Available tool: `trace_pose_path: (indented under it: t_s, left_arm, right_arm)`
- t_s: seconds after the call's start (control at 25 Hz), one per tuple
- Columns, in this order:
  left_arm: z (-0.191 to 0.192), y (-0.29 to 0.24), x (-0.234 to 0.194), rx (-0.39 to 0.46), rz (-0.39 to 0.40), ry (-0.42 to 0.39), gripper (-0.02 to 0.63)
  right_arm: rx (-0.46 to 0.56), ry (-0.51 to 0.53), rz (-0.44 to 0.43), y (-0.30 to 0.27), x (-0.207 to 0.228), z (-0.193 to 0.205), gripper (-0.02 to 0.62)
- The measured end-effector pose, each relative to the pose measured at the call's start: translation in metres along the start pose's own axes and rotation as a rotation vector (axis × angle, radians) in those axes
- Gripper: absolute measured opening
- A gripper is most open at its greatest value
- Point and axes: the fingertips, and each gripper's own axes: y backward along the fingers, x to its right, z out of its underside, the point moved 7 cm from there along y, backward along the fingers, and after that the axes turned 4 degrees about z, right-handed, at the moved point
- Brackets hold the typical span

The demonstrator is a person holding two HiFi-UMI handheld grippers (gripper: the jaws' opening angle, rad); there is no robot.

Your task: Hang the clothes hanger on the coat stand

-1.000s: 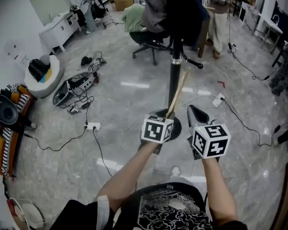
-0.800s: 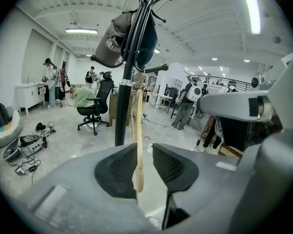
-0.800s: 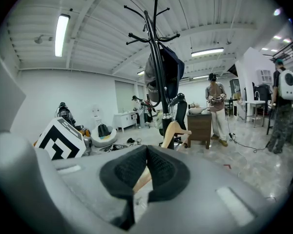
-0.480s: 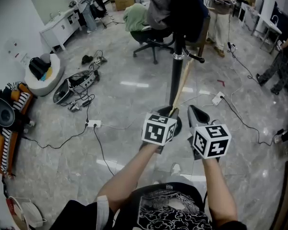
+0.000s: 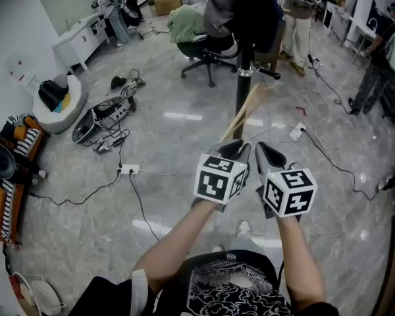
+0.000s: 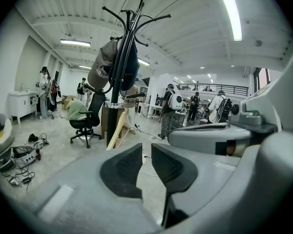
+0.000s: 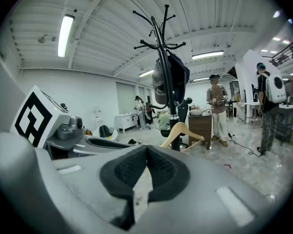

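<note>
Two hand-held grippers are raised side by side over a grey marble floor point(image 5: 164, 130). The left gripper point(image 5: 237, 149) has its jaws a narrow gap apart, with only floor showing through the slit. The right gripper point(image 5: 263, 151), just beside it, has its padded jaws pressed together at the tips and holds nothing.

Just ahead of the left gripper, a wooden clothes hanger point(image 5: 241, 112) slants up toward the black pole of the coat stand point(image 5: 243, 71). From the right gripper view, the hanger point(image 7: 180, 130) sits in front of the pole just under its metal collar, shoulders sloping down to either side. Neither gripper touches it. Whether its hook is caught on a peg cannot be told.

Higher on the stand, dark garments point(image 5: 240, 8) hang in a bunch from the upper prongs.

Off to the left of the left gripper, a white power strip point(image 5: 127, 172) and its cables trail across the floor. Beyond the stand stands an office chair point(image 5: 207, 61). Farther off to the right, a person in light trousers point(image 5: 301, 25) stands by a dark cabinet.
</note>
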Motion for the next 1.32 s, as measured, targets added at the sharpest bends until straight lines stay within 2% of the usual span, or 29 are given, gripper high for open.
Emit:
trace_pose_path:
  t_s: [0.12, 0.24, 0.68, 1.32]
  left_arm:
    - [0.001, 0.011, 0.004, 0.024, 0.004, -0.011, 0.023]
    - [0.003, 0.022, 0.008, 0.037, 0.014, -0.025, 0.006]
    - [0.01, 0.045, 0.017, 0.042, 0.023, -0.04, 0.006]
    - [0.008, 0.05, 0.011, 0.049, 0.024, -0.048, 0.006]
  right_arm:
    - [0.004, 0.0, -0.001, 0.005, -0.009, 0.003, 0.0]
    - [0.0, 0.003, -0.011, 0.01, -0.019, 0.006, 0.0]
    - [-0.006, 0.032, -0.014, 0.026, -0.039, 0.009, 0.0]
    - [-0.007, 0.027, -0.013, 0.022, -0.043, 0.007, 0.0]
